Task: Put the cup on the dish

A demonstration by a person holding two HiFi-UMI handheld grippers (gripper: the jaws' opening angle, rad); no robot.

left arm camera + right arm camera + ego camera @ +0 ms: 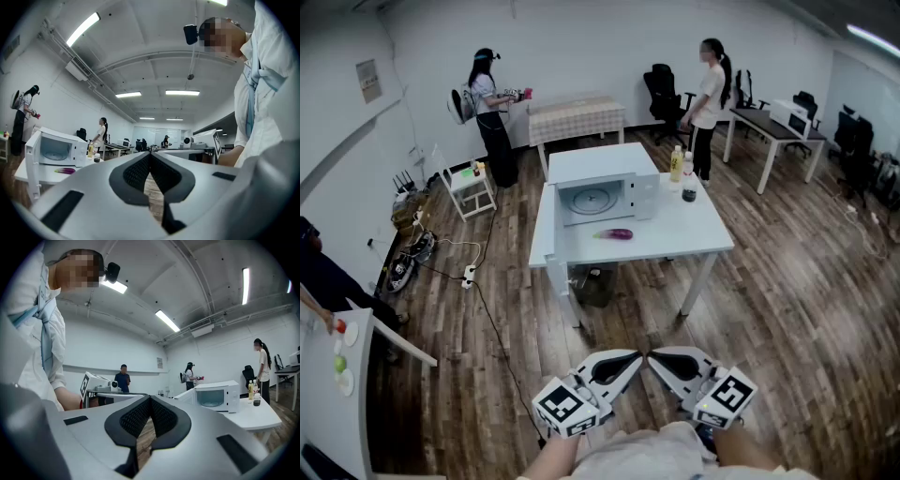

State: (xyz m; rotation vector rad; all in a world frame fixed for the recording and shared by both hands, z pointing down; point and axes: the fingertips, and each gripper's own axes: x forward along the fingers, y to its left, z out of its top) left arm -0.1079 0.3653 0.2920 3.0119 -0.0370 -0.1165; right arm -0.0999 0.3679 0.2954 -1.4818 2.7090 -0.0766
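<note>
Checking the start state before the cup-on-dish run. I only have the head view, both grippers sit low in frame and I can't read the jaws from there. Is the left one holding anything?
Observer: No. In the left gripper view, the left gripper has its jaws closed tip to tip with nothing between them.
Operator: And the right?
Observer: Also shut and empty. In the right gripper view, the right gripper has its jaws meeting at the tips. Only wood floor shows through the gap lower down.
</note>
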